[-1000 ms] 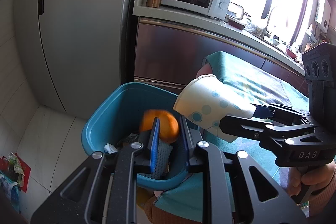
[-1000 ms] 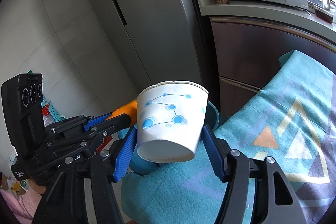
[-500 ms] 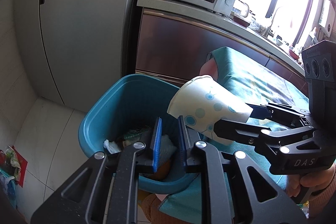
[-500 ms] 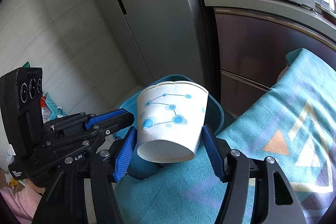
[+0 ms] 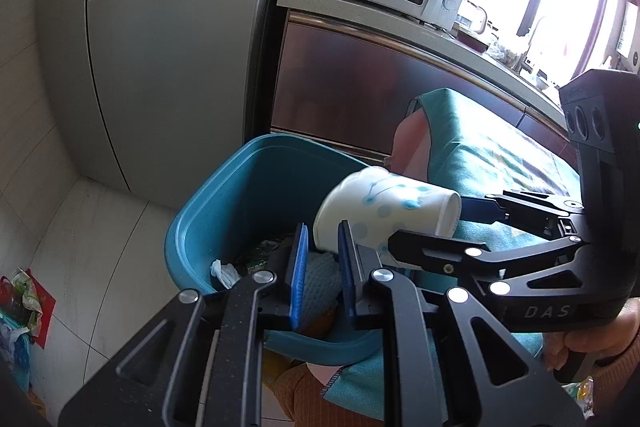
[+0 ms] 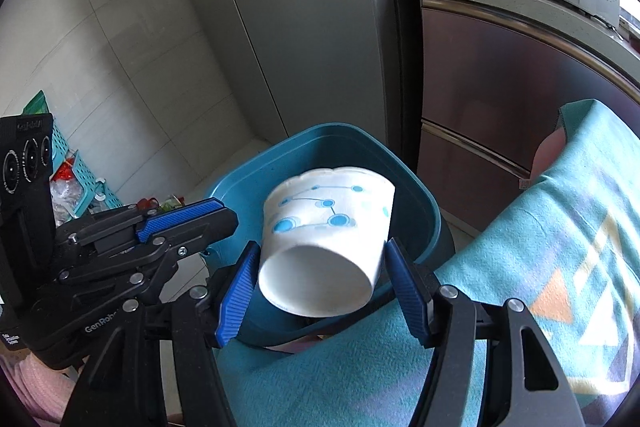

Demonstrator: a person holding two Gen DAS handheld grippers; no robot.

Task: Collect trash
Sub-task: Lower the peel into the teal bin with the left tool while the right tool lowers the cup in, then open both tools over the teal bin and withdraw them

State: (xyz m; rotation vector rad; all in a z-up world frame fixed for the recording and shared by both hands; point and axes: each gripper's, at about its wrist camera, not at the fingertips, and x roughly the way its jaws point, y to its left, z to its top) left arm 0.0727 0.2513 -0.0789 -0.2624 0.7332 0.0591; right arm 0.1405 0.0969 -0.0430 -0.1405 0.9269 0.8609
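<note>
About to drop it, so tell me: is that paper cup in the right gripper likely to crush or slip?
The paper cup looks thin-walled, so probably light and easily dented. The right gripper clamps its tapered sides near the base, so it might slide out.

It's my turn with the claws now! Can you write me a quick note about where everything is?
Left claw: nearly shut, nothing in it, above the blue bin.
Right claw: gripping the paper cup by its sides, held over the bin's opening.
Done: the bin already holds some trash, including crumpled tissue.
Left: open the right claw so the cup drops in, then look for more trash.
</note>
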